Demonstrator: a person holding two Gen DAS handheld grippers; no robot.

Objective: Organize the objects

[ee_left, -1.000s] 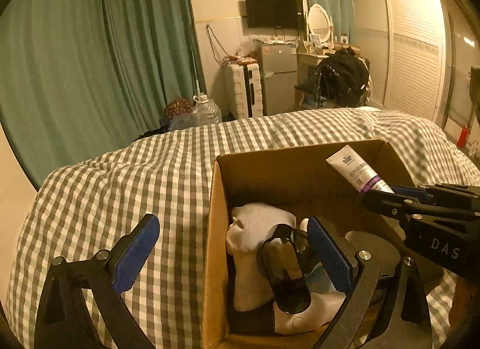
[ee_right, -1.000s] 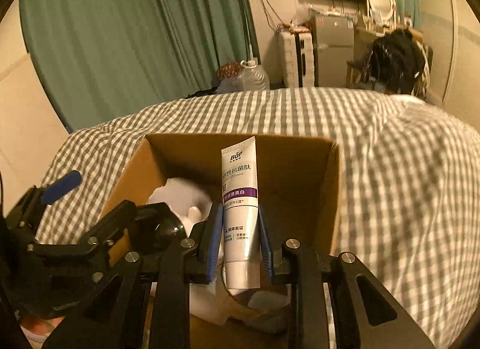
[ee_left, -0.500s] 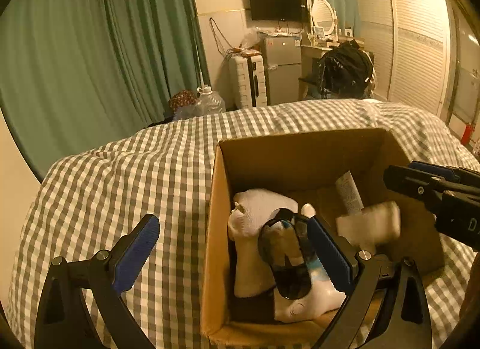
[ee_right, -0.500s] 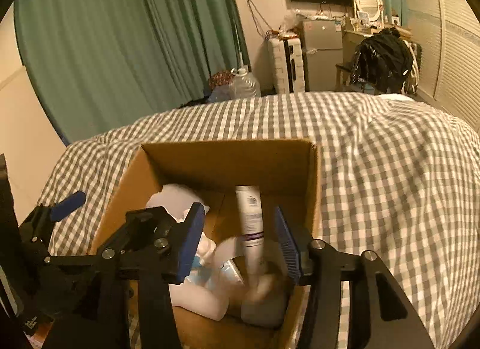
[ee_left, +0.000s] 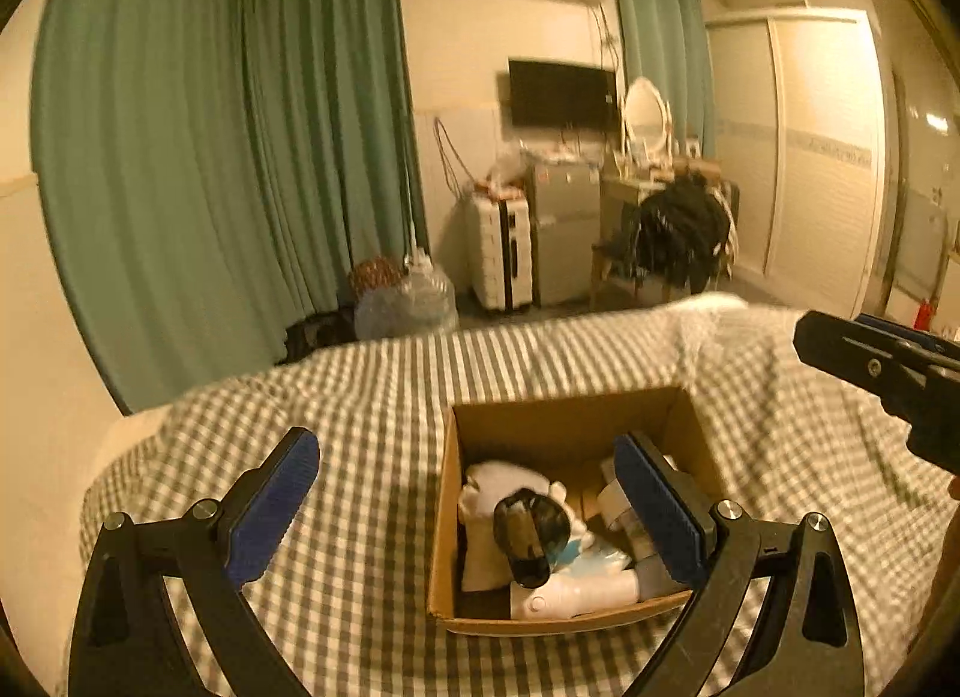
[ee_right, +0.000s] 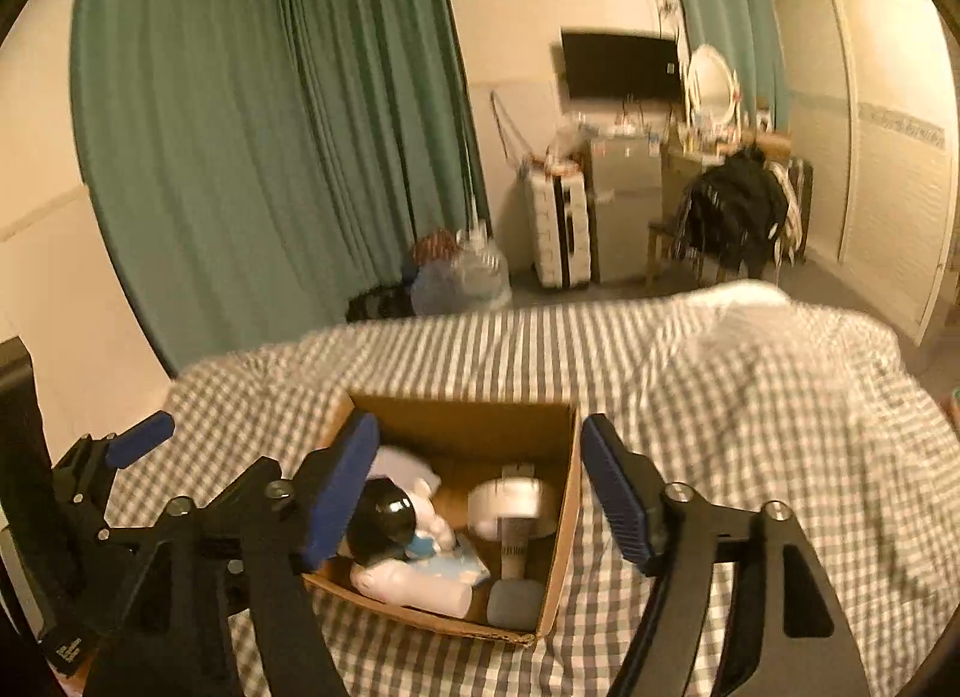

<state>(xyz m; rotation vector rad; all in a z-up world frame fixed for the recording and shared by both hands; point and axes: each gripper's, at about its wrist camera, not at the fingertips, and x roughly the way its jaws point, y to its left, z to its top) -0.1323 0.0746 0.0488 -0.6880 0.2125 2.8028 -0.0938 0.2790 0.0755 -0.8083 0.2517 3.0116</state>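
Observation:
An open cardboard box (ee_left: 570, 415) (ee_right: 456, 415) sits on the checked bed cover. Inside lie white socks (ee_left: 498, 481), dark sunglasses (ee_left: 528, 535) (ee_right: 381, 517), a white bottle (ee_right: 414, 583), a white tube (ee_right: 513, 529) and a grey pad (ee_right: 513, 604). My left gripper (ee_left: 468, 505) is open and empty, raised above and in front of the box. My right gripper (ee_right: 480, 493) is open and empty, held above the box; it also shows at the right edge of the left wrist view (ee_left: 888, 367).
The checked bed cover (ee_left: 360, 397) (ee_right: 750, 397) spreads all round the box. Beyond the bed are green curtains (ee_left: 240, 187), a water jug (ee_left: 414, 301), a white suitcase (ee_left: 501, 253), a small fridge (ee_left: 564, 229) and a chair with dark clothes (ee_left: 678, 229).
My right gripper opened and let the white tube fall into the box. Both grippers then lifted up and back from the box.

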